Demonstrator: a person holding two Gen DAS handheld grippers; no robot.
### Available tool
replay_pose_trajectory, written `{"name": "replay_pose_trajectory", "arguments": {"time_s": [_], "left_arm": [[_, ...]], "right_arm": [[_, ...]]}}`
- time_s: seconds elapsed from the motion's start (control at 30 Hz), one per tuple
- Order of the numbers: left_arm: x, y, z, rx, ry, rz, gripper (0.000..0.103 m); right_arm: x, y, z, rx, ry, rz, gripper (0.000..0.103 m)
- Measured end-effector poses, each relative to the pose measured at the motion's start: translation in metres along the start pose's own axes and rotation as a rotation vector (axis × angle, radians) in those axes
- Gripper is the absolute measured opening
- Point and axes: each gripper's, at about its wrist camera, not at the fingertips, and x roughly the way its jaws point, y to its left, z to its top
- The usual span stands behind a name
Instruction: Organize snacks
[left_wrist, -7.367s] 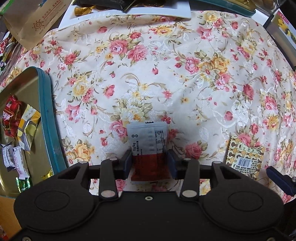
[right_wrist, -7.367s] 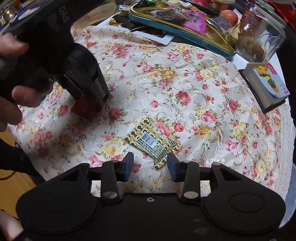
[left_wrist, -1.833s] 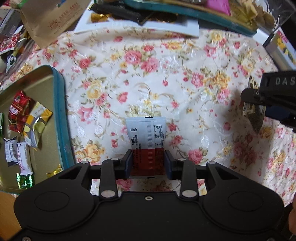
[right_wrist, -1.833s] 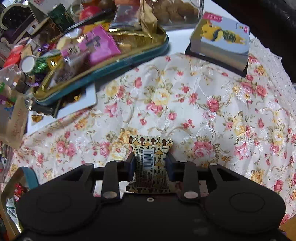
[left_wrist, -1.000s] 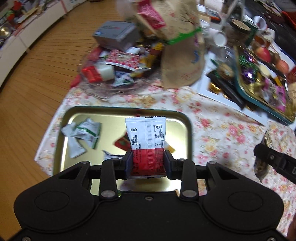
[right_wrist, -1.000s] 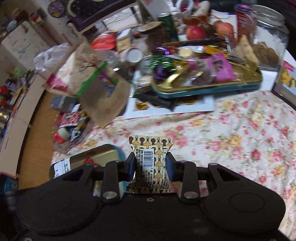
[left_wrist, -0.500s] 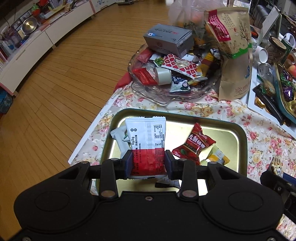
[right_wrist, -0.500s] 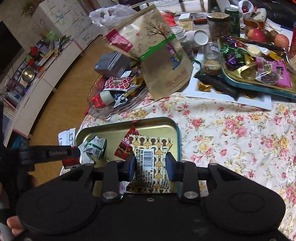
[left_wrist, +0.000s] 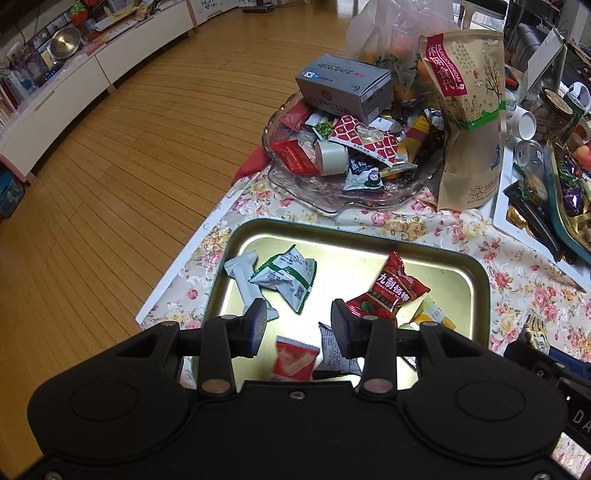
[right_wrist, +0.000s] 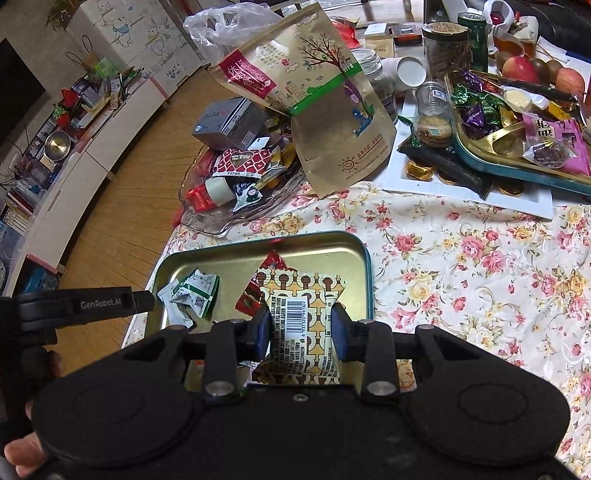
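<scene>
left tool (left_wrist: 297, 321) opening, nothing between pads, over tray (left_wrist: 476, 271) | right tool (right_wrist: 300, 325) clenched on patterned snack packet (right_wrist: 301, 314)

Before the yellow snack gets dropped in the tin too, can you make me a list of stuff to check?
1. Right gripper squeezing the yellow patterned packet: ok.
2. Packet above the gold tin: ok, it seems to hang over the tin's right part.
3. Left gripper let go: ok, jaws opening, nothing between them.
4. Red and white packet landed in the tin: ok.
5. Room left in the tin: ok, bare gold floor shows.
6. Left gripper clear of the drop spot: cannot tell.
</scene>
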Motion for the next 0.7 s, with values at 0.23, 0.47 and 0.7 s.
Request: {"name": "replay_pose_trajectory", "arguments": {"time_s": [0.23, 0.47, 0.7], "left_arm": [[0.007, -0.009, -0.006, 0.05, 0.035, 0.001, 0.049], [0.004, -0.013, -0.008, 0.063, 0.033, -0.01, 0.049], [0.006, -0.014, -0.009, 0.069, 0.044, -0.009, 0.049]], "right_arm": [[0.002, 0.005, -0.001, -0.011, 0.001, 0.013, 0.036], [0.005, 0.007, -0.002, -0.008, 0.013, 0.029, 0.043], [0.008, 0.007, -0.002, -0.006, 0.012, 0.004, 0.045]]}}
